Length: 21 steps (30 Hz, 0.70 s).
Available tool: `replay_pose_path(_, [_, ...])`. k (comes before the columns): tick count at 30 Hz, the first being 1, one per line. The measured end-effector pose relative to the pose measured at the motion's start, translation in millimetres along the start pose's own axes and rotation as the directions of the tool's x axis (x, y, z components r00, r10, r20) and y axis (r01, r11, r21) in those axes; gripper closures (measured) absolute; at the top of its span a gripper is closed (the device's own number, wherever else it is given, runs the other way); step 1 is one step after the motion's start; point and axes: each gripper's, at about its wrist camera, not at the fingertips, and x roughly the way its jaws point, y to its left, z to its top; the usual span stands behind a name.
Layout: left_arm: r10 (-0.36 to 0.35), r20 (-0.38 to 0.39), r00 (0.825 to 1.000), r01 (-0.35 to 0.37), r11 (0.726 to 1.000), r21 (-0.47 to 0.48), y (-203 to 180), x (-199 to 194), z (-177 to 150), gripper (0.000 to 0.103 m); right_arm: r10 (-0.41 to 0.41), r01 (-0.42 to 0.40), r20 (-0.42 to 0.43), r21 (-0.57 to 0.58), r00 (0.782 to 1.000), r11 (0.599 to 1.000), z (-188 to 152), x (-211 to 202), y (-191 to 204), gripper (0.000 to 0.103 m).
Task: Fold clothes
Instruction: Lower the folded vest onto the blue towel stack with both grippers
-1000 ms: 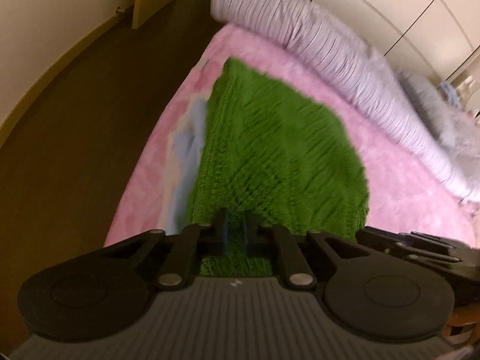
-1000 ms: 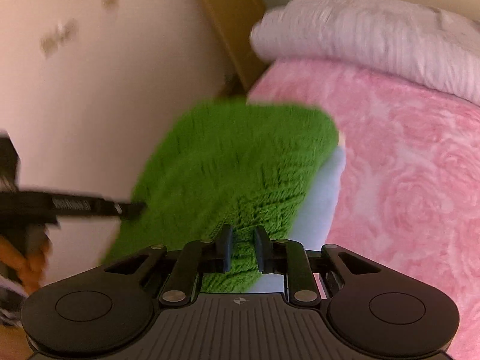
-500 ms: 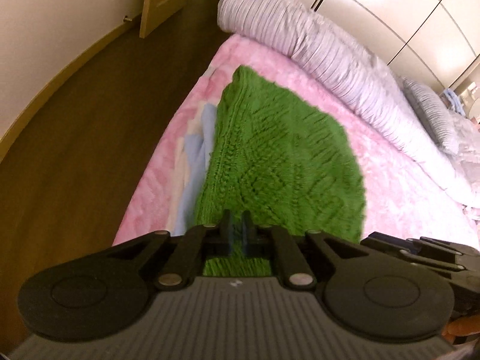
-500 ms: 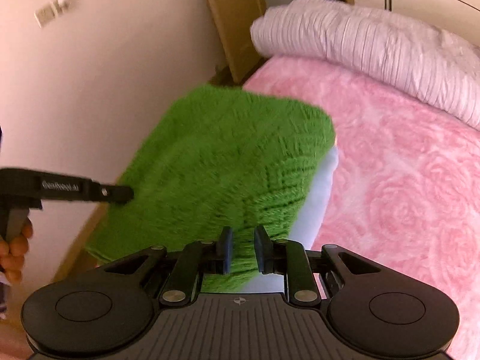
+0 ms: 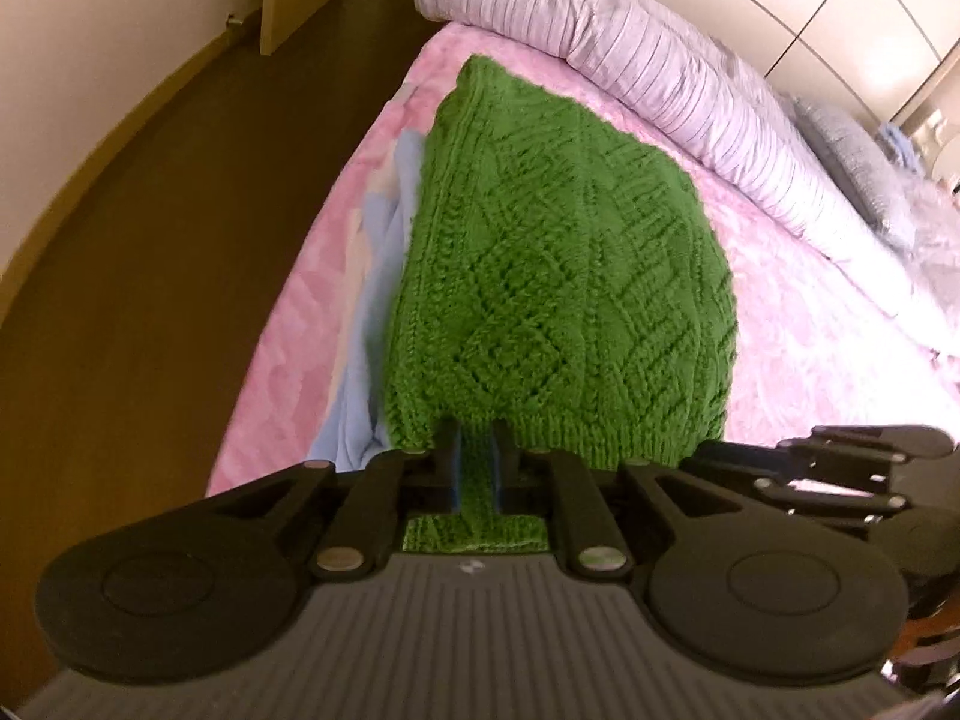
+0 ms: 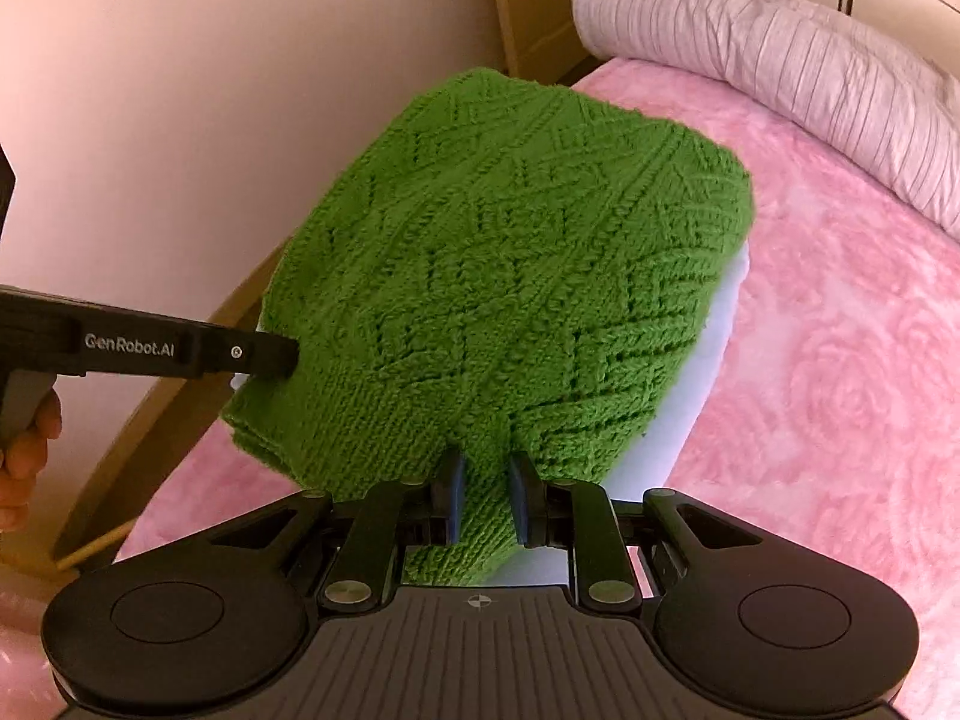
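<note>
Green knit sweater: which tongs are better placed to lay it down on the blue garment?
Neither clearly: left tongs and right tongs both pinch the green sweater's hem, so probably both together.

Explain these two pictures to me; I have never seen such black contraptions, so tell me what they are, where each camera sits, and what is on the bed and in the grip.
No robot here: a person holds a two-finger pinching tool in each hand, and each tool carries a wide-angle camera looking along its fingers. One picture comes from the left tool, the other from the right tool. Both are clamped on the near hem of a green knitted sweater, lifting that edge off a pink blanket covering a bed. The left tool's jaws have just been opening slightly, with the knit between them. A light blue garment lies under the sweater. A rolled pale quilt sits along the far side.
</note>
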Motion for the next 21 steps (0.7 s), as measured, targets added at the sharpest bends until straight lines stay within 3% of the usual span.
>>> replay_pose_path(5, [-0.029,0.102,0.994,0.027,0.999,0.029,-4.4,-18.3,36.3,0.094,-0.014,-0.009,0.135,0.172,0.991,0.985,17.2,-30.4,-31.6,0.083])
replay_pose_path(8, [-0.050,0.093,0.994,0.048,0.999,0.024,1.8,3.0,60.0,0.093,-0.060,0.011,0.182,0.263,0.981,0.965,29.6,-32.3,-48.7,0.083])
replay_pose_path(12, [-0.013,0.009,1.000,0.013,0.999,0.042,7.1,38.8,65.0,0.092,-0.060,0.008,0.153,0.317,0.986,0.948,32.8,-8.7,-61.7,0.082])
replay_pose_path(14, [-0.001,-0.003,1.000,0.001,1.000,0.002,16.8,48.6,60.7,0.095,-0.037,0.000,0.110,0.313,0.993,0.950,30.6,6.7,-63.8,0.083])
replay_pose_path(17, [-0.007,0.005,1.000,0.008,0.997,-0.078,26.5,47.7,59.2,0.096,-0.039,0.014,0.094,0.253,0.995,0.967,37.8,15.7,-61.0,0.082])
replay_pose_path(21, [-0.002,0.016,1.000,0.003,0.995,-0.101,17.2,23.5,59.6,0.096,-0.040,0.010,0.108,0.268,0.993,0.963,40.9,-6.9,-59.9,0.082])
